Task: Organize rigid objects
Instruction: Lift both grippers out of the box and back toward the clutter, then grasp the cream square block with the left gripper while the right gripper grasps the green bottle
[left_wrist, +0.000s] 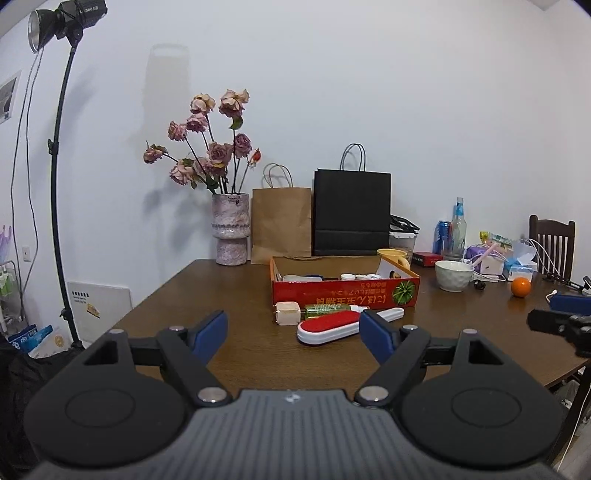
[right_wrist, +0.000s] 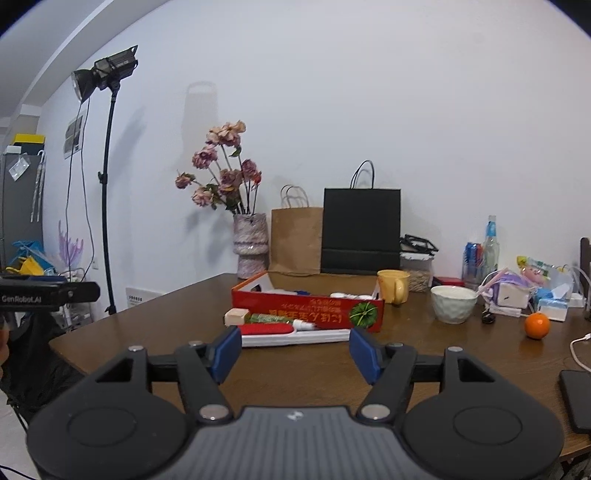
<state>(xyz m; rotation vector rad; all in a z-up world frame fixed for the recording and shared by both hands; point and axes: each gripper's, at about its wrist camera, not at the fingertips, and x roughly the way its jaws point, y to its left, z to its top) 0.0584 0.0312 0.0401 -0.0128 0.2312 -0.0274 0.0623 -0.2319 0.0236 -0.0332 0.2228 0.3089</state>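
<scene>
A red cardboard box (left_wrist: 345, 291) (right_wrist: 310, 314) lies open on the brown table (left_wrist: 229, 295) and holds several small white items. In front of it lie a white-and-red lint brush (left_wrist: 328, 326) (right_wrist: 291, 332), a green tube (left_wrist: 327, 309) (right_wrist: 271, 318) and a small cream box (left_wrist: 287, 313) (right_wrist: 236, 316). My left gripper (left_wrist: 293, 334) is open and empty, a little short of the brush. My right gripper (right_wrist: 295, 350) is open and empty, just short of the brush; it also shows at the right edge of the left wrist view (left_wrist: 565, 314).
At the back stand a vase of dried roses (left_wrist: 231, 232), a brown paper bag (left_wrist: 281, 225) and a black bag (left_wrist: 351, 212). To the right are a yellow mug (right_wrist: 393, 286), a white bowl (right_wrist: 453, 303), an orange (right_wrist: 537, 325), bottles, cables and a phone (right_wrist: 576, 398). A light stand (left_wrist: 55, 184) is left of the table.
</scene>
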